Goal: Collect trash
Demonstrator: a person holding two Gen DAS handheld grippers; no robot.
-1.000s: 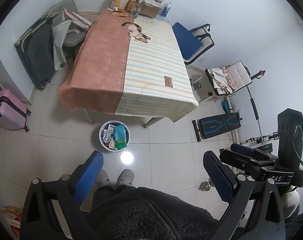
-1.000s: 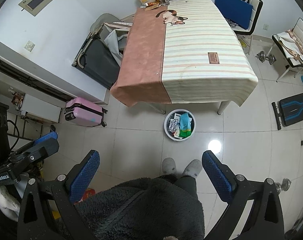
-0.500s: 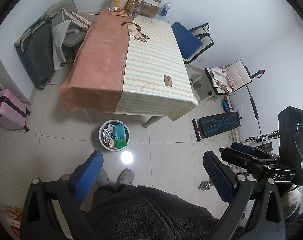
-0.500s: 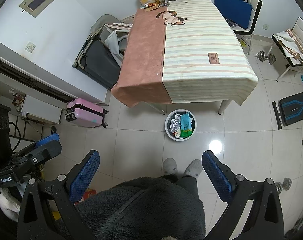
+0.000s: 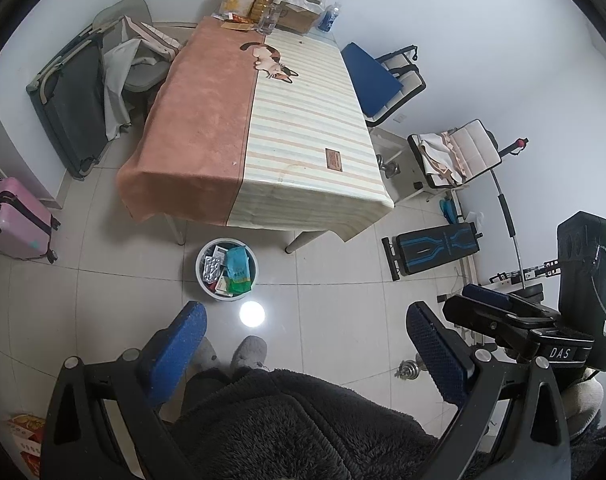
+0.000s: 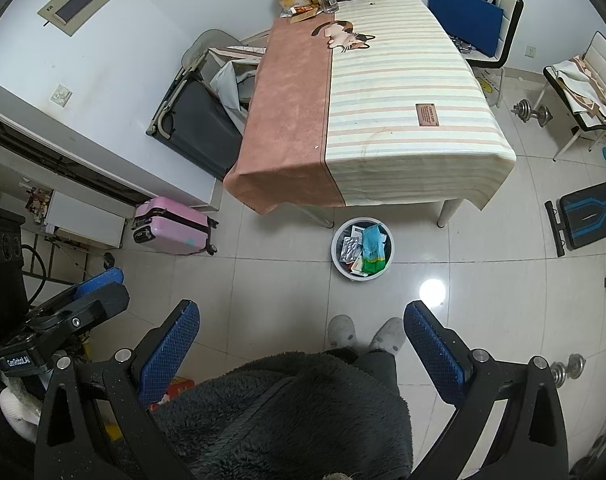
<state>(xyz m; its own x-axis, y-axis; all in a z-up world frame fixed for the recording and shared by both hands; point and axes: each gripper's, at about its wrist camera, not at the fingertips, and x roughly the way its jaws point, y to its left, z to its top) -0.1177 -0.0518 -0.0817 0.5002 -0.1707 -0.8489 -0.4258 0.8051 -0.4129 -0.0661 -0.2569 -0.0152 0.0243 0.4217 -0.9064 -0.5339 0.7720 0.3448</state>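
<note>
Grippers held high over a tiled room, both empty.
Left gripper (image 5: 303, 344) and right gripper (image 6: 301, 338) have blue-padded jaws spread wide; the round white bin (image 5: 226, 269) of wrappers stands on the floor beside the cloth-covered table's (image 5: 263, 128) near edge.

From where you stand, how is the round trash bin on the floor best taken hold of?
Grip the trash bin by its thin white rim, from above, one finger inside and one outside. The bin stands upright and open-topped; the near-left rim looks free of wrappers, though the teal bag crowds the right side.
</note>
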